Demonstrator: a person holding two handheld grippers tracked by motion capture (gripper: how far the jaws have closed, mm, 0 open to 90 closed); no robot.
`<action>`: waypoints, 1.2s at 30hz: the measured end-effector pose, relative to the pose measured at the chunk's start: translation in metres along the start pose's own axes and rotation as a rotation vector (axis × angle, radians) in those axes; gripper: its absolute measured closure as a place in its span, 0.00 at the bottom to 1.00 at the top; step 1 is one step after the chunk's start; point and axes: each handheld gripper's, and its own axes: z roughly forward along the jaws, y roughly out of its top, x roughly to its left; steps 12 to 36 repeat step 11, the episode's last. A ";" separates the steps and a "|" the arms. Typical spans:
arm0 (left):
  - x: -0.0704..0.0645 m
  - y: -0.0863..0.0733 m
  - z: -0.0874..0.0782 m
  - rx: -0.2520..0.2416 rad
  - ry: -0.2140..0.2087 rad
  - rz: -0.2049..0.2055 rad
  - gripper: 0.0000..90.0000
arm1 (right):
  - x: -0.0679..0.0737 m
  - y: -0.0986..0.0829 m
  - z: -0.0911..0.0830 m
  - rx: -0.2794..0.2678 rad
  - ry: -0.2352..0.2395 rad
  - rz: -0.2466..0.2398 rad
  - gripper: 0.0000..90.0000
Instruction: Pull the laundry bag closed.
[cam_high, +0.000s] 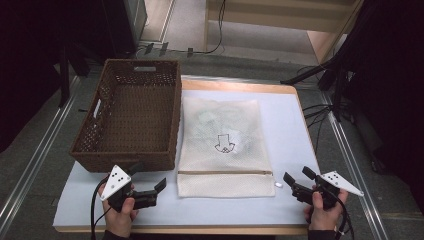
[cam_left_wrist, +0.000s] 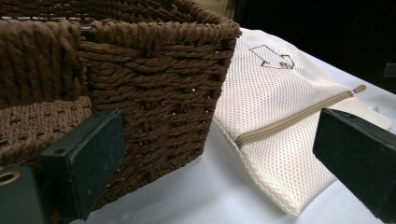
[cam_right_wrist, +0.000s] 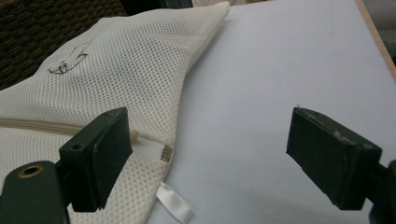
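Baskets: one, brown wicker
Mesh bags: one, cream, zipped
Grippers: two, left and right
Hands: two
Tables: one

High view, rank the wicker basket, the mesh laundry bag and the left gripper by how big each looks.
1. Wicker basket and mesh laundry bag: close in apparent size, so I won't rank them.
2. Left gripper: clearly smallest, though nearest the camera.

The mesh bag lies just right of the basket on the table.
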 end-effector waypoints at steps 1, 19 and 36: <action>0.000 0.000 0.000 0.000 0.001 0.000 0.03 | 0.000 0.000 0.000 0.001 -0.001 0.002 0.15; -0.001 -0.002 0.004 0.026 0.004 0.006 0.03 | 0.001 -0.002 0.003 0.019 0.000 0.002 0.16; -0.001 -0.002 0.004 0.026 0.004 0.006 0.03 | 0.001 -0.002 0.003 0.019 0.000 0.002 0.16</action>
